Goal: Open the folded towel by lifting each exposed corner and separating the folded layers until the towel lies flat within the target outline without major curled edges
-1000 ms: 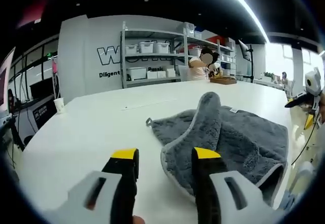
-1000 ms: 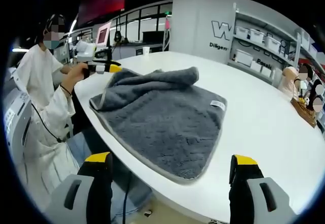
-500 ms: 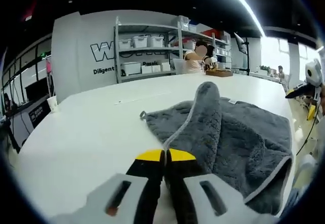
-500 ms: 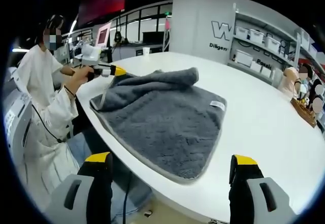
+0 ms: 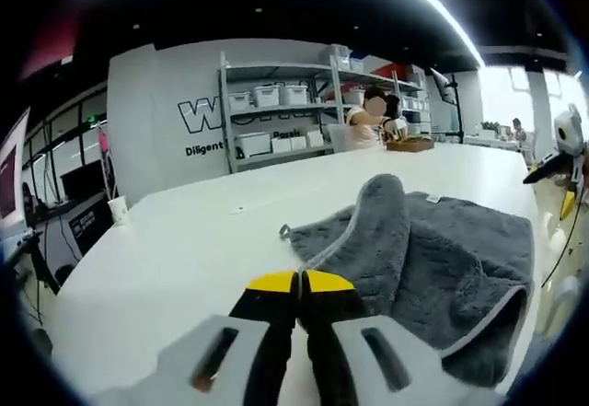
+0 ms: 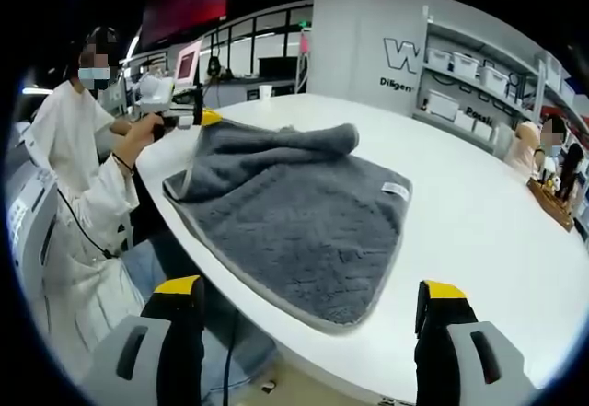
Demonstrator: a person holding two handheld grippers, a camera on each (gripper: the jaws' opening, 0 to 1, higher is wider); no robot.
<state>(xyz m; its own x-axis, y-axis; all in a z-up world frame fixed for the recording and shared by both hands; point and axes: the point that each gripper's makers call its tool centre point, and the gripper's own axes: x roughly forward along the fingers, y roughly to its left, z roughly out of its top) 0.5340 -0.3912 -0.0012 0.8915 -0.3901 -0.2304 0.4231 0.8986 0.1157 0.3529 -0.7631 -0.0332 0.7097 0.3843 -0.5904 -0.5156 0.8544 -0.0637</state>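
Plenty of bare white table point(image 6: 479, 213) past the grey towel point(image 6: 294, 213), which lies at the near edge by the person point(image 6: 78, 194). We see the left gripper point(image 5: 299, 286) clenched on the towel's pale hem, same as half a second back; a second ago it was open. Right gripper point(image 6: 308, 300) hangs released. Rolled fold runs toward the label point(image 6: 394, 190) corner.

A grey towel point(image 5: 442, 259) lies rumpled on the white table point(image 5: 184, 249), one fold humped up along its middle. The left gripper point(image 5: 299, 286) has its yellow-tipped fingers point(image 5: 271, 283) pressed together at the towel's near pale-trimmed edge. Shelves point(image 5: 276, 116) stand beyond the towel.
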